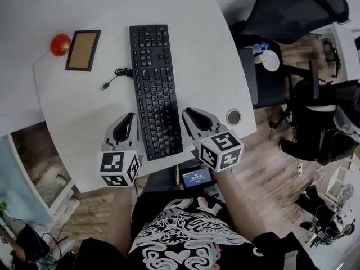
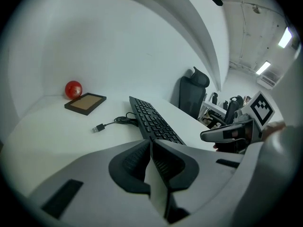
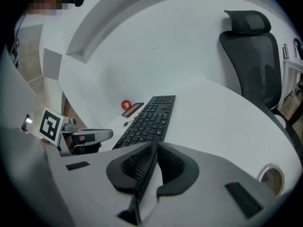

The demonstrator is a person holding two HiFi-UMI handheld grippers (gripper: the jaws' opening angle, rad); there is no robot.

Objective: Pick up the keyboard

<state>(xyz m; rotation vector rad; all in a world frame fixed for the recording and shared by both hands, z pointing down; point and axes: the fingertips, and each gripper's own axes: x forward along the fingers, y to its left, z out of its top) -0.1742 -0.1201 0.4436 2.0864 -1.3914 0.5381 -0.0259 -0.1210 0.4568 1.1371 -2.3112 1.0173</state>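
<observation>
A black keyboard (image 1: 154,89) lies lengthwise on the white table (image 1: 197,44), its cable and USB plug (image 1: 105,86) trailing to the left. My left gripper (image 1: 128,117) is shut and empty, just left of the keyboard's near end. My right gripper (image 1: 188,112) is shut and empty too, just right of that same end. In the left gripper view the keyboard (image 2: 154,122) runs away beyond the closed jaws (image 2: 150,142), with the right gripper (image 2: 232,132) at the right. In the right gripper view the keyboard (image 3: 149,119) lies ahead and to the left of the closed jaws (image 3: 156,146).
A red ball (image 1: 60,44) and a small picture frame (image 1: 83,50) sit at the table's far left. A round cable port (image 1: 233,117) is set in the table near my right gripper. Black office chairs (image 1: 292,16) stand beyond the right edge.
</observation>
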